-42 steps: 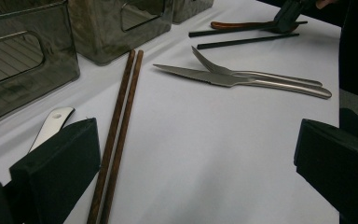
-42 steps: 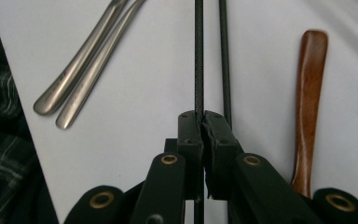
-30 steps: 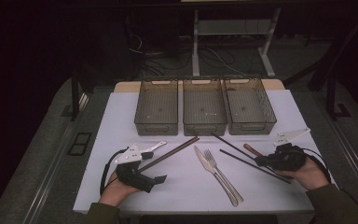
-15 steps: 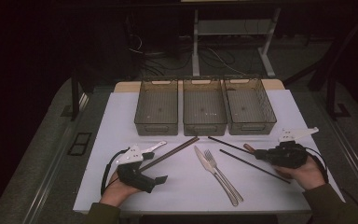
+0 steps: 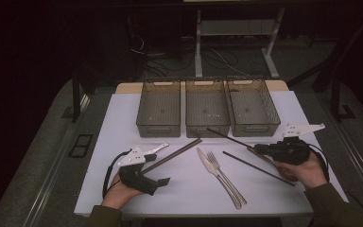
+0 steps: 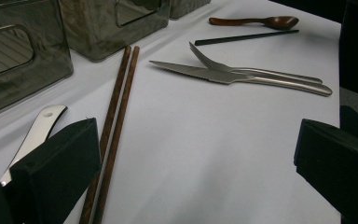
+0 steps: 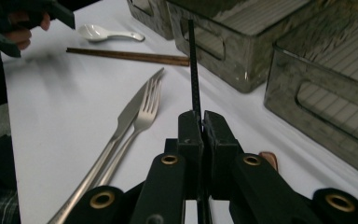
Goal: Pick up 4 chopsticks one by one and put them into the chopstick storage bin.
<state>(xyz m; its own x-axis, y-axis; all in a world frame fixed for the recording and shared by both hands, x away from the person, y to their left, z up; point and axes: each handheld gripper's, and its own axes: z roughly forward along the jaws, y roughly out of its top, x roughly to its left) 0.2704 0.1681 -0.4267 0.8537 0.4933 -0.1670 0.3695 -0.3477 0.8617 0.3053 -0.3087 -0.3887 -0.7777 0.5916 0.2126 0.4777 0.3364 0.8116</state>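
I see three ribbed, smoky translucent bins (image 5: 207,111) in a row, nothing in them. My right gripper (image 7: 200,122) pinches a thin black chopstick (image 7: 194,70), raised toward the middle bin; its mate (image 5: 257,168) lies on the white sheet. My left gripper (image 5: 163,181) gapes wide beside brown wooden chopsticks (image 6: 114,116), steel knife (image 6: 223,75) and fork (image 6: 242,70).

High view overhead, claw cameras low (close), sharing fork (image 5: 225,173)

Black chopstick (image 7: 195,70) in closed right claw (image 7: 201,126), beside fork (image 7: 145,114)
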